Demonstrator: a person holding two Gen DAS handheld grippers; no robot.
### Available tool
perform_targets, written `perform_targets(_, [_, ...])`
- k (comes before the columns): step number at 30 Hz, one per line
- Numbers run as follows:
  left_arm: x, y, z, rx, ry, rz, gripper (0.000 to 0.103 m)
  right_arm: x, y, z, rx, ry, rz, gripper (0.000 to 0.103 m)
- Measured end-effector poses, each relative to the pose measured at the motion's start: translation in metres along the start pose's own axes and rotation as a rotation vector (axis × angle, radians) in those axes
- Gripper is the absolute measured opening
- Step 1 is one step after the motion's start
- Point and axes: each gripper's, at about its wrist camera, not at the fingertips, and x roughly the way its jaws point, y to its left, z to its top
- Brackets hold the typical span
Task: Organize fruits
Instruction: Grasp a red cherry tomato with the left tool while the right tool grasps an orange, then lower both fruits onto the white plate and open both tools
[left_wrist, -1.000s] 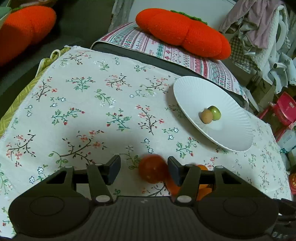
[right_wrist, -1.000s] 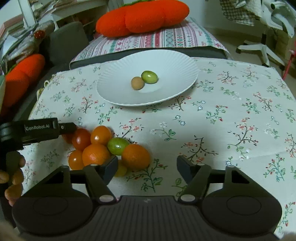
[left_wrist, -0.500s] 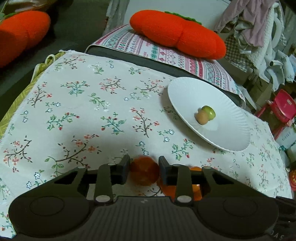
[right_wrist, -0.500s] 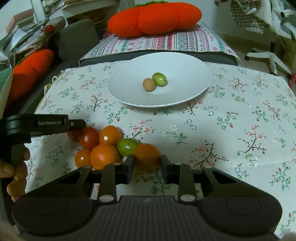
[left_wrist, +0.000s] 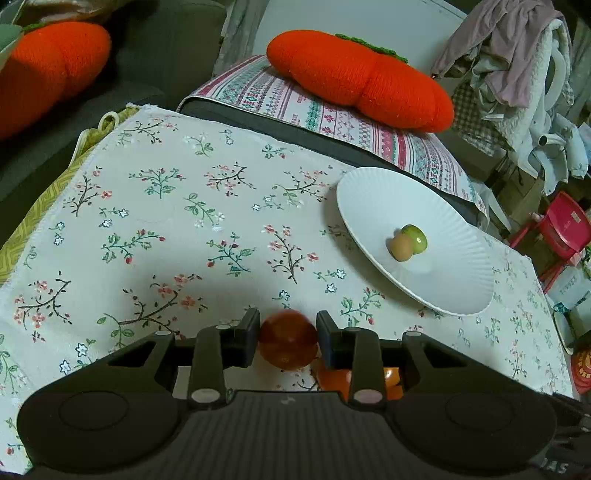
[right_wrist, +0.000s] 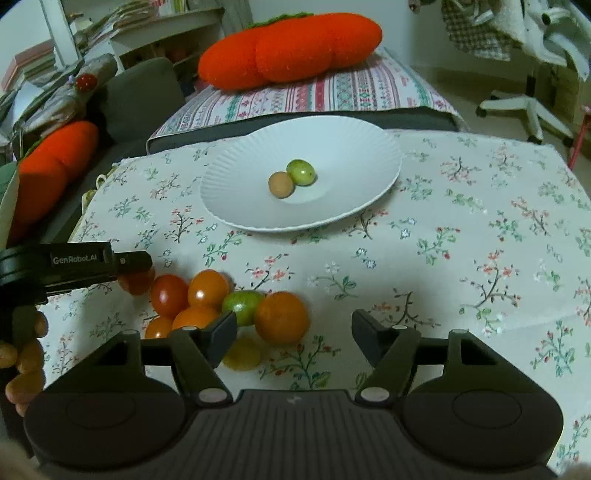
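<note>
Since a second ago the left gripper (left_wrist: 288, 334) has closed in on a red tomato (left_wrist: 288, 339), which now sits pinched between its two pads just above the flowered tablecloth (left_wrist: 177, 221), near the cloth's near edge. Meanwhile the right gripper (right_wrist: 293, 328) closed briefly around an orange fruit (right_wrist: 281, 317) and its jaws are now opening again; the orange fruit lies on the cloth between them, closer to the left finger and not pressed by either pad. Just beside that fruit lies the rest of the heap: a green fruit (right_wrist: 242, 305) touching it, several orange and red ones (right_wrist: 188, 299) behind, and a yellow one (right_wrist: 242, 353) in front, partly hidden by the finger. Toward the cloth's far edge stands a white plate (right_wrist: 251, 166) holding a tan fruit (right_wrist: 281, 185) and a green one (right_wrist: 301, 171), touching each other. Beyond the cloth, an orange knitted cushion (right_wrist: 291, 48) rests on a striped cover (right_wrist: 351, 92).
</note>
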Motion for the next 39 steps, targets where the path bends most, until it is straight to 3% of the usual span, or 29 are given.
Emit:
perform_targets(3, [0.0, -0.001, -0.001, 0.009, -0.002, 0.002, 0.013, 0.011, -0.001, -0.001, -0.005, 0.012, -0.006, 0.049])
perform_targets(5, [-0.001, -0.001, -0.001, 0.01, -0.002, 0.001, 0.013, 0.018, 0.0, -0.003, -0.011, 0.031, 0.026, 0.028])
perform_targets(9, [-0.004, 0.001, 0.001, -0.006, -0.012, -0.006, 0.013, 0.006, 0.011, -0.001, -0.062, -0.007, -0.01, 0.027])
perform_targets(18, [-0.01, -0.003, 0.006, -0.009, -0.042, -0.044, 0.013, -0.013, -0.021, 0.013, 0.1, -0.069, 0.014, 0.027])
perform_targets(32, [-0.005, -0.028, 0.017, 0.067, -0.118, -0.134, 0.013, -0.016, -0.039, 0.024, 0.212, -0.123, 0.092, 0.027])
perform_targets(39, [0.007, -0.043, 0.022, 0.097, -0.138, -0.177, 0.013, -0.007, -0.051, 0.036, 0.295, -0.126, 0.193, 0.028])
